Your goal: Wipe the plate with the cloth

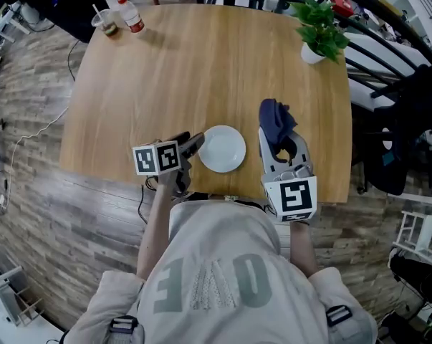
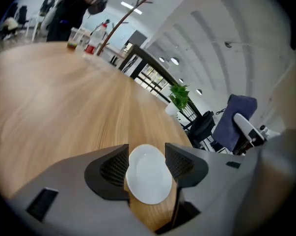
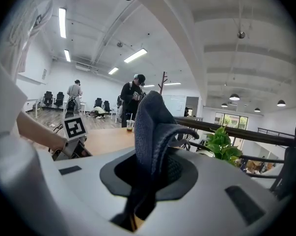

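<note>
- White plate (image 2: 148, 178), just one: the left gripper view alone shows it between the left gripper (image 2: 147, 154)'s parted jaws, perhaps untouched.
- One blue cloth (image 3: 152, 122), clamped in the right gripper (image 3: 151, 168).

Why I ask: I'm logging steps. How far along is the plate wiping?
Done: the cloth is picked up, clamped in the right tongs. In hand: the left tongs stand open at the rim of the plate, not gripping it. Left: the cloth is beside the plate, off it, so all wiping remains.
</note>
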`<state>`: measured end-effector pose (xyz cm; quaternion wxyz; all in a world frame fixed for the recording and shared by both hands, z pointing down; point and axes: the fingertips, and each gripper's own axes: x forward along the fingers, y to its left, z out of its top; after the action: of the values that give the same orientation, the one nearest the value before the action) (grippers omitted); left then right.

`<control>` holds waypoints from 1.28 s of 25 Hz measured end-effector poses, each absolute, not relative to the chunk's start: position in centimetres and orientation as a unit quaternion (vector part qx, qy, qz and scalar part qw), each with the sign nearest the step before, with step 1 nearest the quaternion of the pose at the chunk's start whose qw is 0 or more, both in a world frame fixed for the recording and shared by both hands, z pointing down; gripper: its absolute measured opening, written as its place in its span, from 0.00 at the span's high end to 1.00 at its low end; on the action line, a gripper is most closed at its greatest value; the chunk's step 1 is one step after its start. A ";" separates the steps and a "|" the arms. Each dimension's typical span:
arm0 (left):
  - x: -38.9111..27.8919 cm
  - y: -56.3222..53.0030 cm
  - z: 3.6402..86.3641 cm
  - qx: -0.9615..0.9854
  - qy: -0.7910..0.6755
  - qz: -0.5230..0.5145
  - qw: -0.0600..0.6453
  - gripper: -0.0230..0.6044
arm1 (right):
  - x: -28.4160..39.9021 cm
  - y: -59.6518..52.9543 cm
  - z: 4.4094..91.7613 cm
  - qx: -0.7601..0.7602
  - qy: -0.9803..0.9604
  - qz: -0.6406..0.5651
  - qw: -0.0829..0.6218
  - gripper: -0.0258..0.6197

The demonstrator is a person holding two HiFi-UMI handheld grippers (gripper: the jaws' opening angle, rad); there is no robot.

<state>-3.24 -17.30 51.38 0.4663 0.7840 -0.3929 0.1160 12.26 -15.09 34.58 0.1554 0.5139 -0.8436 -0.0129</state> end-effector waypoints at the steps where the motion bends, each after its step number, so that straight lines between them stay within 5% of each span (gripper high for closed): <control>1: -3.3 -16.8 52.7 0.770 -0.388 0.112 0.494 0.60 | 12.2 -15.2 34.8 0.513 -0.844 -0.013 0.160 0.87; 15: -1.8 -14.3 57.9 0.719 -0.334 0.130 0.596 0.61 | 11.7 -15.3 37.0 0.511 -0.841 0.022 0.177 0.87; 18: -1.6 -14.3 58.2 0.717 -0.336 0.143 0.594 0.68 | 11.6 -15.1 37.5 0.506 -0.841 0.022 0.189 0.87; 26: -2.4 -14.3 59.4 0.710 -0.353 0.166 0.586 0.88 | 12.4 -15.6 41.5 0.488 -0.807 -0.042 0.329 0.87; 32: -2.3 -14.4 59.4 0.708 -0.351 0.159 0.592 0.89 | 11.8 -16.5 42.9 0.442 -0.790 -0.125 0.407 0.87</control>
<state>-2.32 -14.44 59.39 0.5917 0.7084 -0.3507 0.1586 11.78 -16.50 42.95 0.4066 0.4415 -0.7899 -0.1254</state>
